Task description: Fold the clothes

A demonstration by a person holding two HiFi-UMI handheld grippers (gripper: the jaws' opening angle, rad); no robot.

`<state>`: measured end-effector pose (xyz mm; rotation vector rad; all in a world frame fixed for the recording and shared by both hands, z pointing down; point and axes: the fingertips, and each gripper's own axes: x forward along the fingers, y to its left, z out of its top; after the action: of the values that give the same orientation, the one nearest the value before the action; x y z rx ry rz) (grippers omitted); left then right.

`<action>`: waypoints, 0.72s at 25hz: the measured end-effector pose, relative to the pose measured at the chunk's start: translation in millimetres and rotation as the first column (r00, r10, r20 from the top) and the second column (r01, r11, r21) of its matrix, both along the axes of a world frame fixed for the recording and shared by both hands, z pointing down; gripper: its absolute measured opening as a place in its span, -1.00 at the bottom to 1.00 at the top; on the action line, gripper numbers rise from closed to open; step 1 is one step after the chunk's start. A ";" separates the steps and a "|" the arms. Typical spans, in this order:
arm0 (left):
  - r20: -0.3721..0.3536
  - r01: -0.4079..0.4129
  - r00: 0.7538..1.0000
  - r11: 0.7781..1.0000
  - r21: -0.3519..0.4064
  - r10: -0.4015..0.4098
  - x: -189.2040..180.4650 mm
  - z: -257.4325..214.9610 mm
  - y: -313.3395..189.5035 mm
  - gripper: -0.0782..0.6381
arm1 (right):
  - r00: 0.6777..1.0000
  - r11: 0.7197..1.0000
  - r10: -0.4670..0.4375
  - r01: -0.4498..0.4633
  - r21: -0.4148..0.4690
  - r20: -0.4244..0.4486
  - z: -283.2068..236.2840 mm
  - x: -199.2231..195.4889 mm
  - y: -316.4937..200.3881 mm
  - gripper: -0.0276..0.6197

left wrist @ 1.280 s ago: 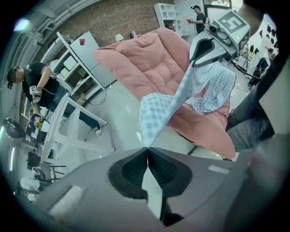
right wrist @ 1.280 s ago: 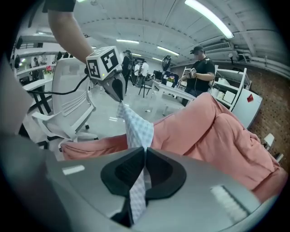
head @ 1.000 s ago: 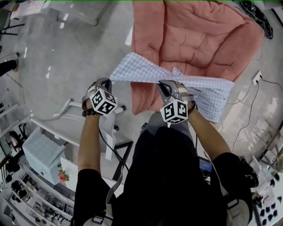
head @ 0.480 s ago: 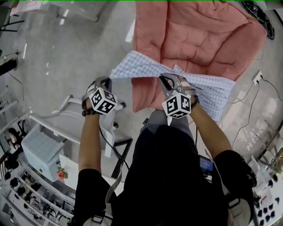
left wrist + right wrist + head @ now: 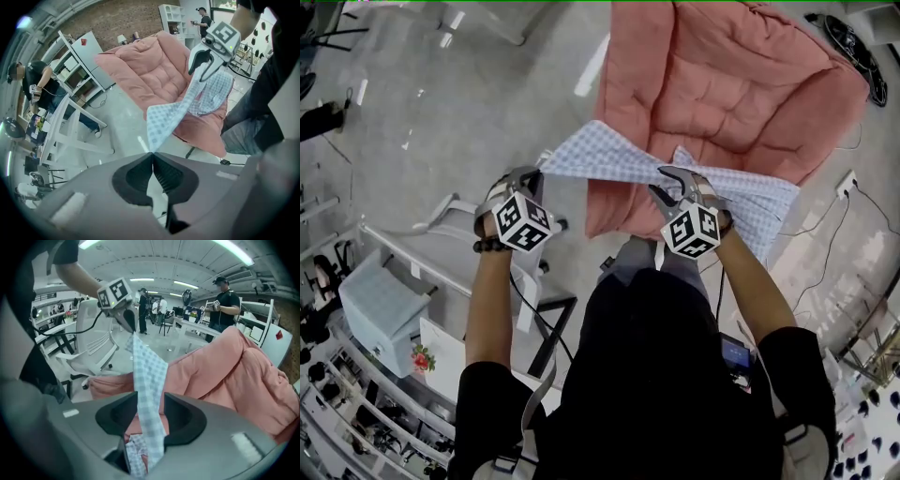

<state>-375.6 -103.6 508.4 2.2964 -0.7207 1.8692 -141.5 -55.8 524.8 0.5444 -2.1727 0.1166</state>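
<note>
Left gripper [image 5: 151, 154] clamped tight on a corner of the checked cloth [image 5: 173, 117] — the fabric stretches taut from it across to the right gripper [image 5: 150, 398]. Right gripper's jaws stand apart, just been opening, with the cloth running between them. Pink quilt [image 5: 741, 84] lies beyond both grippers.

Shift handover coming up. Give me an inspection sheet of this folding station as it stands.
Surface: pink quilt, spread out.
Job's things: checked cloth, stretched in the air between both grippers.
Clutter: shelves of small items, lower left.
Grippers: left gripper shut on the cloth's corner; right gripper has just been opening its jaws, cloth between them.
Cables: cable on the floor, right of the quilt.
Surroundings: white chair, a person standing by.
</note>
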 end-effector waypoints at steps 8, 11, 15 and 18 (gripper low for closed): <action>-0.007 0.007 1.000 1.000 -0.017 -0.007 -3.6 4.1 11.1 -0.75 | 0.974 1.000 -0.001 0.002 0.004 -0.225 81.8 12.3 23.0 -0.41; -0.010 0.012 1.000 0.999 -0.038 -0.013 -4.8 12.4 13.1 -0.75 | 0.980 0.998 0.021 -0.031 -0.049 -0.200 82.4 13.4 23.6 -0.87; -0.012 0.035 0.999 0.996 -0.083 -0.036 -7.3 31.6 20.7 -0.75 | 0.992 0.990 0.014 -0.032 -0.137 -0.128 68.0 10.3 46.9 -0.88; -0.008 0.034 0.999 0.991 -0.128 -0.035 -3.0 49.1 33.5 -0.75 | 0.994 0.982 -0.001 -0.020 -0.189 -0.110 66.4 15.2 73.1 -0.88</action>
<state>-378.6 -70.1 557.5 2.1997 -0.6160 1.8310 -126.3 17.3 591.2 0.4410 -2.0262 0.2900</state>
